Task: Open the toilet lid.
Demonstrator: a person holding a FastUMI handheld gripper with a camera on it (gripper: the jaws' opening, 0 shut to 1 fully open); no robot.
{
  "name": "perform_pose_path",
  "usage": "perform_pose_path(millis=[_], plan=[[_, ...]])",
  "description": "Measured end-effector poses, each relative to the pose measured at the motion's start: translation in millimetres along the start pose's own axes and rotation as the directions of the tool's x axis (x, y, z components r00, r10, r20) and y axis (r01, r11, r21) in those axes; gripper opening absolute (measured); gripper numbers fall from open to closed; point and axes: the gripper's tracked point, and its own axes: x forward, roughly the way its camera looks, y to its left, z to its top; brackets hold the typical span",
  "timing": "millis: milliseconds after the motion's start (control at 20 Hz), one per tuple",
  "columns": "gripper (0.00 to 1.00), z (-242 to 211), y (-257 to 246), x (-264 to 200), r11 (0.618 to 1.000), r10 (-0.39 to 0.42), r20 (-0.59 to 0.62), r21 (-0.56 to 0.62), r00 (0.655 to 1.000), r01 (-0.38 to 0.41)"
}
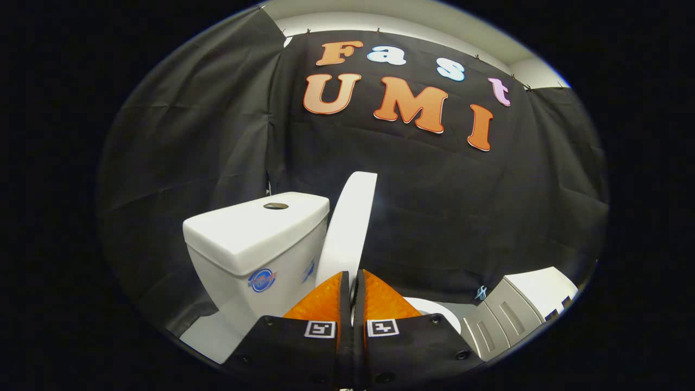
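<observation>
Gripper view had your gripper (352, 282) with its fingers (320, 307) pressed nearly together, only a thin slit between them and nothing held. Just beyond the fingertips the toilet lid (350, 222) stood raised, seen edge-on, leaning toward the white tank (255, 233). A sliver of bowl rim (440, 312) lay beside your fingers.

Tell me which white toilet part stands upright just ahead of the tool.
The toilet lid, raised on edge beside the tank. The shut tool is right below it.
</observation>
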Motion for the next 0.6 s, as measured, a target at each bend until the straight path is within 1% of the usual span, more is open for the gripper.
perform_pose_path(millis=[350, 600], plan=[[0.08, 2, 47, 5, 0.998, 0.062, 0.004, -0.027, 0.998, -0.061], [0.08, 4, 60, 10, 0.997, 0.063, 0.002, -0.038, 0.998, -0.063]])
